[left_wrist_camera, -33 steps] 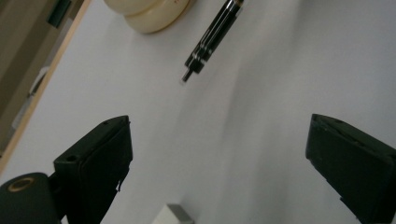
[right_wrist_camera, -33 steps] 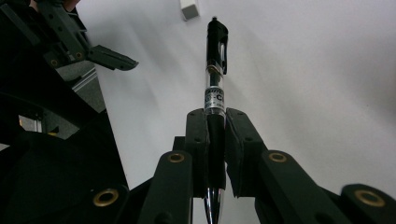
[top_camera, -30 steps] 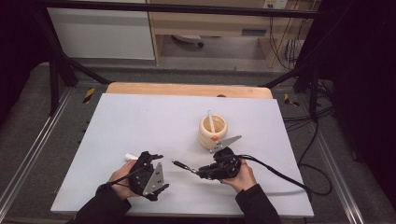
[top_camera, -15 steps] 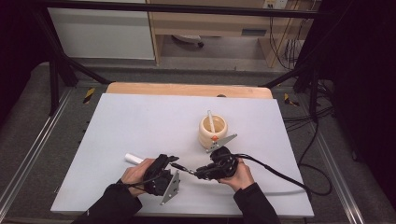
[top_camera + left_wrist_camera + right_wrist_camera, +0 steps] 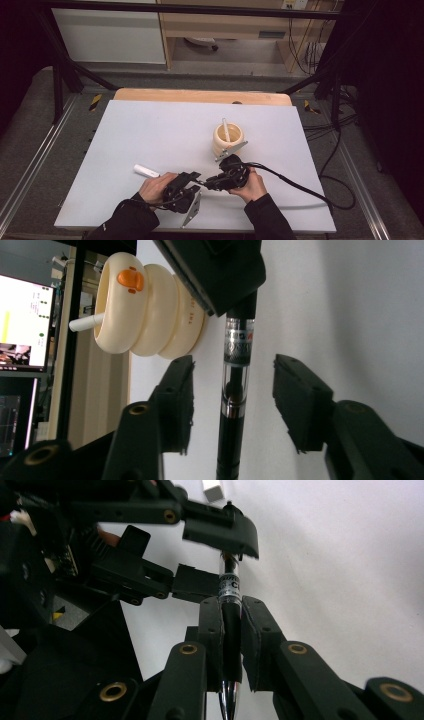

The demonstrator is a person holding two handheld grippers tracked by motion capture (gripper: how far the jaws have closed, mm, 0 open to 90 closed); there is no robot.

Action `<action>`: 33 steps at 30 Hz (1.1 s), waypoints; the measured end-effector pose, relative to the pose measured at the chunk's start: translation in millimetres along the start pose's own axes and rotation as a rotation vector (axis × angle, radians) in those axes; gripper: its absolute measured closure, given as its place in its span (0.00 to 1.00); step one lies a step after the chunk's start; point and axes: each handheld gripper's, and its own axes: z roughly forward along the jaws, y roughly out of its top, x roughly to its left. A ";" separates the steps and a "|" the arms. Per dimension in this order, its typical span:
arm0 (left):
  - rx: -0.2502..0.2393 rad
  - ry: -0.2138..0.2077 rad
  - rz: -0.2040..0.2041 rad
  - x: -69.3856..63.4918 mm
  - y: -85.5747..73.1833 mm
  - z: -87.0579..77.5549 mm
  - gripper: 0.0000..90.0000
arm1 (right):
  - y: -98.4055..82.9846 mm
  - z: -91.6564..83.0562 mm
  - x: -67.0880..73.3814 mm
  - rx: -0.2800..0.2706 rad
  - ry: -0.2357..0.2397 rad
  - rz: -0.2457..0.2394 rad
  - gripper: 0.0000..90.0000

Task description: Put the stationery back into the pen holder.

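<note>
A black pen with a clear middle section lies along the left gripper view. My right gripper is shut on its barrel. My left gripper has its jaws on either side of the pen's other end. They have just been closing, and a gap still shows on both sides. In the high view the left gripper and right gripper meet tip to tip near the table's front edge. A cream ringed holder with an orange beak stands just behind them, a white stick in it.
A small white cylinder lies on the white tabletop just left of the left hand. The right gripper's cable trails off to the right. A wooden strip runs along the table's far edge.
The left hand has moved right to the right gripper, leaving the white cylinder behind it. Its jaws now flank the pen's end and stand narrower. The right hand has stayed put.
</note>
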 end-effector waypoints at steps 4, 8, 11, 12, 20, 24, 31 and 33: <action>-0.003 0.022 0.023 -3.4 1.5 1.5 0.70 | -0.1 -0.7 0.6 -0.001 -0.003 0.001 0.89; -0.015 0.040 0.035 -4.5 3.7 1.0 0.76 | -0.3 -0.6 0.9 -0.005 0.001 0.002 0.89; -0.023 0.048 0.029 -4.3 3.9 1.3 0.82 | -0.5 -0.7 1.2 -0.005 0.000 0.002 0.89; -0.023 0.048 0.030 -4.2 4.0 1.4 0.84 | -0.6 -0.8 1.3 -0.007 0.001 0.002 0.89; -0.020 0.059 0.044 -5.3 4.1 1.5 0.87 | -0.4 -1.0 1.1 -0.012 -0.002 0.005 0.89; -0.019 0.057 0.043 -5.2 4.1 1.0 0.88 | -0.5 -0.8 1.0 -0.011 0.003 0.010 0.88; 0.002 0.058 0.041 -5.9 2.9 0.5 0.88 | -2.8 -7.4 1.3 -0.044 -0.012 0.001 0.74; 0.012 0.055 0.030 -5.5 1.3 0.7 0.88 | -5.2 -12.8 0.2 -0.067 -0.026 -0.001 0.70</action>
